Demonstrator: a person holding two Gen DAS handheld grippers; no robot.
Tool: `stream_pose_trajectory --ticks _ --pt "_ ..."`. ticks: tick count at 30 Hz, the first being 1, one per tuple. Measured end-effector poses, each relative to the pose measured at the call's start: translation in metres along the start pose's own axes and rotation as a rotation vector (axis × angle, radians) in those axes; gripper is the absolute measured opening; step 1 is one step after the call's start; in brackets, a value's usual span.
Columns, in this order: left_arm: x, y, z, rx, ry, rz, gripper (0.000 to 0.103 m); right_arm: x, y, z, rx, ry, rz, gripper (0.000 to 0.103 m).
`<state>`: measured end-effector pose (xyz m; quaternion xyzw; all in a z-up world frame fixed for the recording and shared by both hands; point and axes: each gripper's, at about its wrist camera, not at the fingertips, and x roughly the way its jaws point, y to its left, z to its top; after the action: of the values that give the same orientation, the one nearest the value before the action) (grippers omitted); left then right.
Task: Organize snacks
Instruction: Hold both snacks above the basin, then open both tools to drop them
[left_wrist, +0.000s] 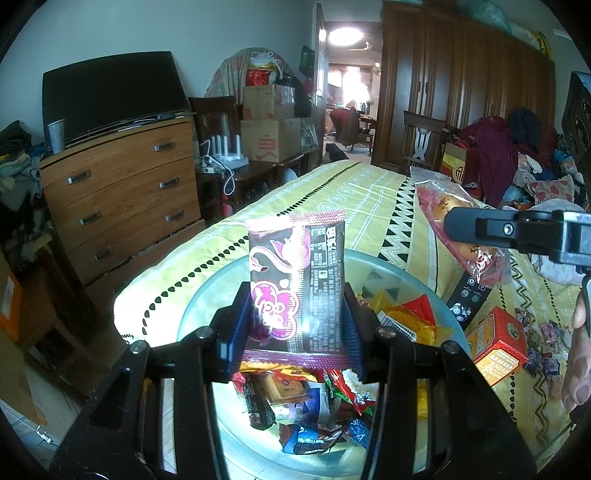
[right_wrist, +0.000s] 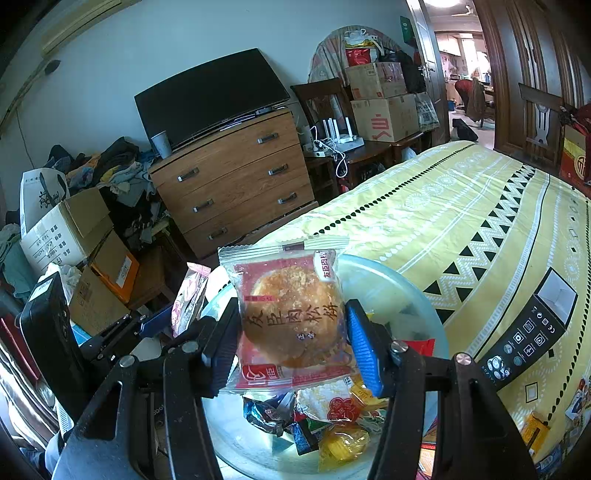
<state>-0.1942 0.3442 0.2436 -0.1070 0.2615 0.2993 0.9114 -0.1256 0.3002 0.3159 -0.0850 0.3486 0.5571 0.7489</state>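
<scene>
My left gripper (left_wrist: 297, 317) is shut on a dark snack packet with a pink pattern (left_wrist: 297, 280), held upright above a clear glass bowl (left_wrist: 207, 295) with several wrapped snacks (left_wrist: 314, 410) in it. My right gripper (right_wrist: 291, 343) is shut on a clear-wrapped round pastry with red print (right_wrist: 291, 317), held above the same bowl (right_wrist: 399, 291). In the left wrist view the right gripper (left_wrist: 472, 225) and its pastry (left_wrist: 443, 206) show at the right. In the right wrist view the left gripper's packet (right_wrist: 190, 299) shows at the left.
The bowl stands on a bed with a yellow patterned cover (left_wrist: 362, 192). A black box (right_wrist: 532, 328), a red-orange box (left_wrist: 495, 339) and small snacks (left_wrist: 543, 354) lie on the cover to the right. A wooden dresser (left_wrist: 122, 192) with a TV stands left of the bed.
</scene>
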Motion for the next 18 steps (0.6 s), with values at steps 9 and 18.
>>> stream_pose_trajectory --ticks 9,18 --pt "-0.0003 0.0012 -0.0013 0.003 0.002 0.001 0.046 0.0034 -0.0001 -0.0033 0.003 0.004 0.0 0.06" --pt "0.0006 0.0016 0.0 0.003 0.003 0.0 0.046 0.0031 0.0002 -0.0029 0.004 0.004 -0.001 0.06"
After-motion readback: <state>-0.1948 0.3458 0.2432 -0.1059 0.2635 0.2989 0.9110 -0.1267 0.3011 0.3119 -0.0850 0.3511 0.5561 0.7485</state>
